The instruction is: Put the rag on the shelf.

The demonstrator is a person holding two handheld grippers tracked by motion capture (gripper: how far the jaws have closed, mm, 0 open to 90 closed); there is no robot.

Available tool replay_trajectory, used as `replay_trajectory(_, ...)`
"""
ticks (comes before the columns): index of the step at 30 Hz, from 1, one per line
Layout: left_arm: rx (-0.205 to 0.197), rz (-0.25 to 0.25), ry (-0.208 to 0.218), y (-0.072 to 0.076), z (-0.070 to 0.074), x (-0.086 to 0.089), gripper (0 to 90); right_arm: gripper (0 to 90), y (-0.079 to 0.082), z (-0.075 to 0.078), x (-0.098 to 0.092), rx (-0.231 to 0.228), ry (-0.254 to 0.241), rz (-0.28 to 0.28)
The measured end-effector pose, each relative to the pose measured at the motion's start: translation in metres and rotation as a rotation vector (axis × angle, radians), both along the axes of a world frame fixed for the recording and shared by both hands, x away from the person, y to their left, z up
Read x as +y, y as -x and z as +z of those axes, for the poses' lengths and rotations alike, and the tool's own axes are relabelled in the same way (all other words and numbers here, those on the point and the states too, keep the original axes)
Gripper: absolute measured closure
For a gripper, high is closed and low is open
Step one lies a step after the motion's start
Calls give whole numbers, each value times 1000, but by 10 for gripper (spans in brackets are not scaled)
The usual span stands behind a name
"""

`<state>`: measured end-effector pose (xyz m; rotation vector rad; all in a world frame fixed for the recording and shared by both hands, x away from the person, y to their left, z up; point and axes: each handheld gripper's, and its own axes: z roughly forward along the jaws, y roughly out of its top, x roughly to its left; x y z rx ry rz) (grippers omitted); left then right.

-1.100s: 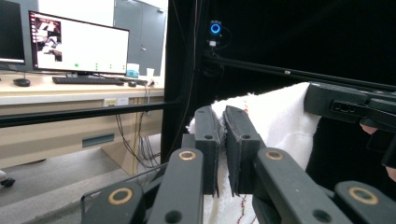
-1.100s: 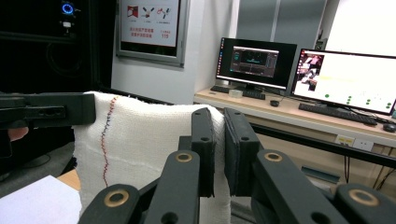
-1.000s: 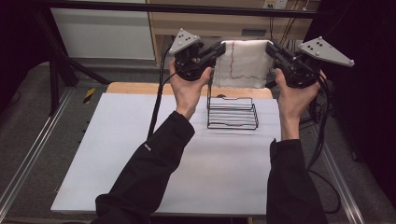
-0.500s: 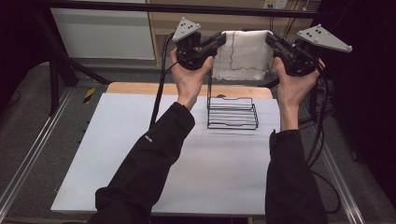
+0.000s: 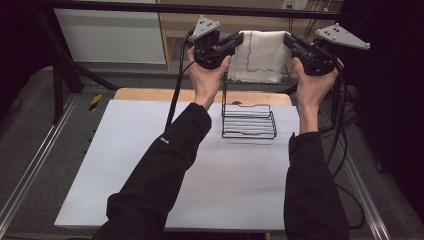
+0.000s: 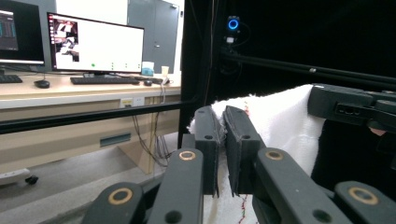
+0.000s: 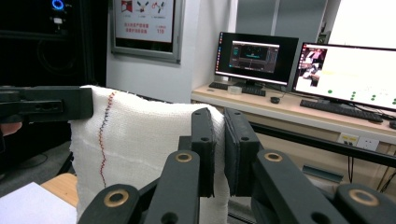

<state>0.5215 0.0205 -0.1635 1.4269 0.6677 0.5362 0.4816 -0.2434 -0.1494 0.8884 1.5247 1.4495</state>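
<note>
White table (image 5: 125, 170) fills lower frame | black wire rack (image 5: 248, 120) at centre | above it, left gripper (image 5: 239, 40) and right gripper (image 5: 287, 39), jaws nearly closed, pinch white knitted cloth (image 5: 260, 55) taut at upper centre | risk: uneven pull slips a corner free.

Towel (image 5: 260, 56) held up between left gripper (image 5: 235, 42) and right gripper (image 5: 291, 42), above wire rack (image 5: 248, 120) on table (image 5: 125, 165)
</note>
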Motion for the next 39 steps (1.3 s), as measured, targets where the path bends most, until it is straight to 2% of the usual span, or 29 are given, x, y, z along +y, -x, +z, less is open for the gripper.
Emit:
replay_trajectory(7, 20, 9, -10, -13, -9, 1, 837, 835, -10, -4, 3, 17, 27, 0)
replay_trajectory(13, 33, 18, -18, -18, -13, 2, 837, 835, -19, -10, 4, 37, 22, 5)
replay_trajectory(20, 36, 4, -31, -17, -23, -2, 837, 834, -23, -20, 0, 57, 7, 5)
replay_trajectory(29, 47, -2, -66, -16, -35, -7, 837, 833, -24, -34, -6, 86, 16, 2)
replay_trajectory(39, 49, -22, -103, -7, -51, -11, 837, 833, -17, -50, -12, 112, 17, 7)
